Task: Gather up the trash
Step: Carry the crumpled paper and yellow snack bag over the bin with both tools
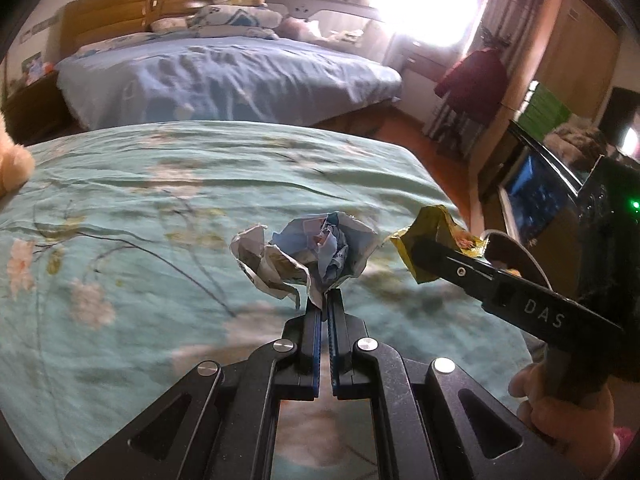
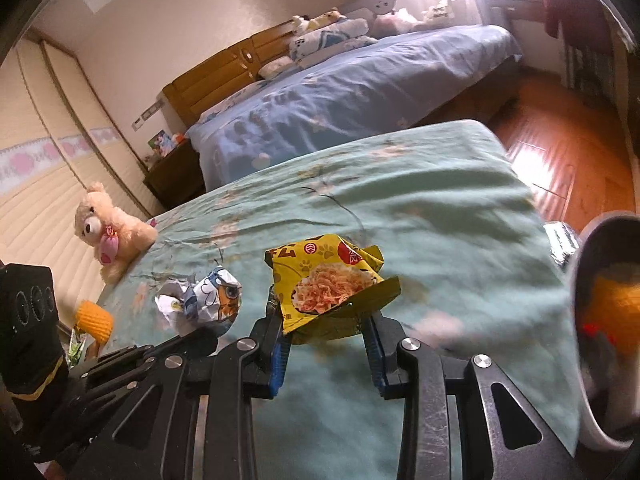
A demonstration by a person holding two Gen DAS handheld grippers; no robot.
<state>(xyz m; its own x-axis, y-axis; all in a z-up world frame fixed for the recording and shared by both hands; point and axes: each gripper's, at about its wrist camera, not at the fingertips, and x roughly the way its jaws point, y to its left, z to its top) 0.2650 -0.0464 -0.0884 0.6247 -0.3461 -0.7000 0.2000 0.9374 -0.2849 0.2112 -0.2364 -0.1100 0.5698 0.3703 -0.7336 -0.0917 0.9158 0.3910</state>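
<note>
Two pieces of trash ride above a green flowered bedspread (image 1: 160, 208): the left gripper (image 1: 325, 300), jaws pinched together, clamps a crumpled paper wrapper (image 1: 316, 252) at its tips, while the right gripper (image 2: 326, 320), jaws partly apart, squeezes a yellow snack packet (image 2: 324, 280) between its pads. Left of the right gripper sits a plush bear (image 2: 108, 228); beyond both, a blue bed (image 1: 224, 76).

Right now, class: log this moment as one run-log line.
left hand-held gripper: shut on crumpled paper | right hand-held gripper: shut on yellow snack wrapper | both above green bedspread
</note>
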